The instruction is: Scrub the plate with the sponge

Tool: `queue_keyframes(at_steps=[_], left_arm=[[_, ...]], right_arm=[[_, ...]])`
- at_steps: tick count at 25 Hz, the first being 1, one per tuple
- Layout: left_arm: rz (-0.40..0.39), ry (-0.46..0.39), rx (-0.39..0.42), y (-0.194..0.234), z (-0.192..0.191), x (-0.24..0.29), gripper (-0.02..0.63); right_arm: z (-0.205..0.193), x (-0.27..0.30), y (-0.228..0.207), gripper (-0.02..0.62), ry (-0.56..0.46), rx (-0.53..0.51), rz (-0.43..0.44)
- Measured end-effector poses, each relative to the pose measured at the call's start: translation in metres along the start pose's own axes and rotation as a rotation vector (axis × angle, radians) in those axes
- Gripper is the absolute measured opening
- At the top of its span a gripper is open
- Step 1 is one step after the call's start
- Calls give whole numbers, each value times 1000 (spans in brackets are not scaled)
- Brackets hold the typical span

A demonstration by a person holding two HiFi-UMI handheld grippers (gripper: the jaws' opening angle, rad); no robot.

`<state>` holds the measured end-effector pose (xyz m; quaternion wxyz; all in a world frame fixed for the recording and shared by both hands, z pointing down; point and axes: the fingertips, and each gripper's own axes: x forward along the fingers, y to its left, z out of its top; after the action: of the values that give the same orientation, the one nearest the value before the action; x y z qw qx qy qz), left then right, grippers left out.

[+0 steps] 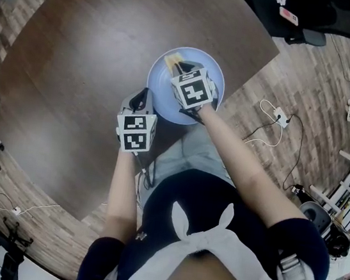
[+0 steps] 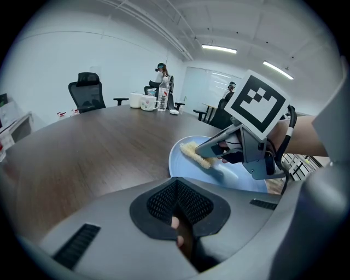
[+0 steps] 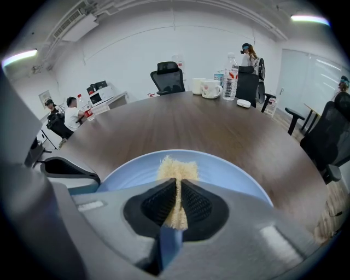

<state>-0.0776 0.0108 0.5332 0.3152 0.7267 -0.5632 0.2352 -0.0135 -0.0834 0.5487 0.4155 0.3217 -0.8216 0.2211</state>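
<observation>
We clamp our right gripper (image 3: 177,188) tight on the yellow sponge (image 3: 176,165), which lies on the blue plate (image 3: 235,178) near the brown table's (image 1: 74,76) edge, while our left gripper (image 2: 176,191), jaws pressed together on nothing, sits just beside the plate's left rim.

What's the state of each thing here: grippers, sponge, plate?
Left gripper: shut, nothing held, tip by the plate's rim.
Right gripper: shut on the sponge.
Sponge: clamped, free end on the plate.
Plate: flat on the table, near its edge.
</observation>
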Motion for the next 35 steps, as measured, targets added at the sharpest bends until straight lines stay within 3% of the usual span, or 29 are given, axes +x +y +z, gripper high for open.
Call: queue_keyframes(at_steps=[26,35], left_arm=[[11,0,-2,-1,3,-1,5],[27,5,0,0,2,2,6]], right_arm=[[-5,0,46,25,11,-24,135],[-8,1,53,25,3,-91,155]])
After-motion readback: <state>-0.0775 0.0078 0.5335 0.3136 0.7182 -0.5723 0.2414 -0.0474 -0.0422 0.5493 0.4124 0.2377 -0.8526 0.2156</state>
